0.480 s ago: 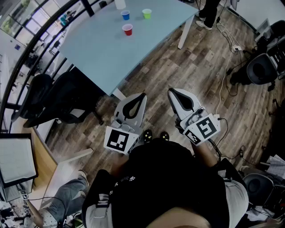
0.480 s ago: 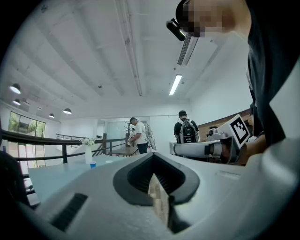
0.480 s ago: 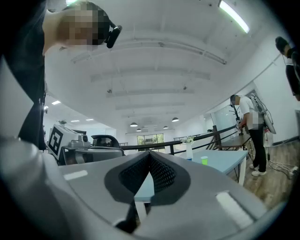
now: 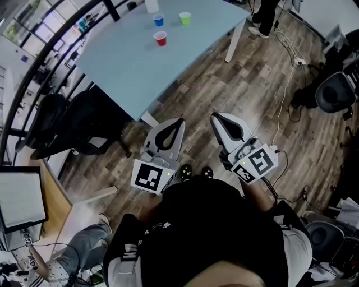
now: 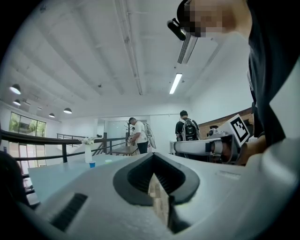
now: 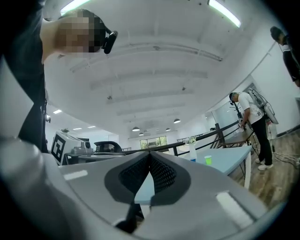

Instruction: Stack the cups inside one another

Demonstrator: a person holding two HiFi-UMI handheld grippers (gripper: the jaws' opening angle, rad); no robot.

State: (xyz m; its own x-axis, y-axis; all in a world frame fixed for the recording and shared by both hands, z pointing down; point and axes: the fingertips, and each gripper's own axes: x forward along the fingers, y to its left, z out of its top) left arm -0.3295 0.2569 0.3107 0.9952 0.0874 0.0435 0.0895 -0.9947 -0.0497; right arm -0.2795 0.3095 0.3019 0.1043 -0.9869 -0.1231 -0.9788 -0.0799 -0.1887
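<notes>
Nothing stacked: I hold left gripper [image 4: 178, 121] and right gripper [image 4: 216, 117] clenched, empty, short of the table [image 4: 129, 61]; next, reach its 3 cups [image 4: 161, 37].

Far ahead of the right gripper [image 4: 215, 116], the head view's top edge cuts off the vase [image 4: 151, 5]. In the right gripper view, the gripper's body hides most of the blue cup [image 6: 192, 159].

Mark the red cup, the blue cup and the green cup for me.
red cup [image 4: 161, 38], head view, on its open top.
blue cup [image 4: 158, 20], head view, on its open top.
green cup [image 4: 185, 17], head view, on its open top.
</notes>
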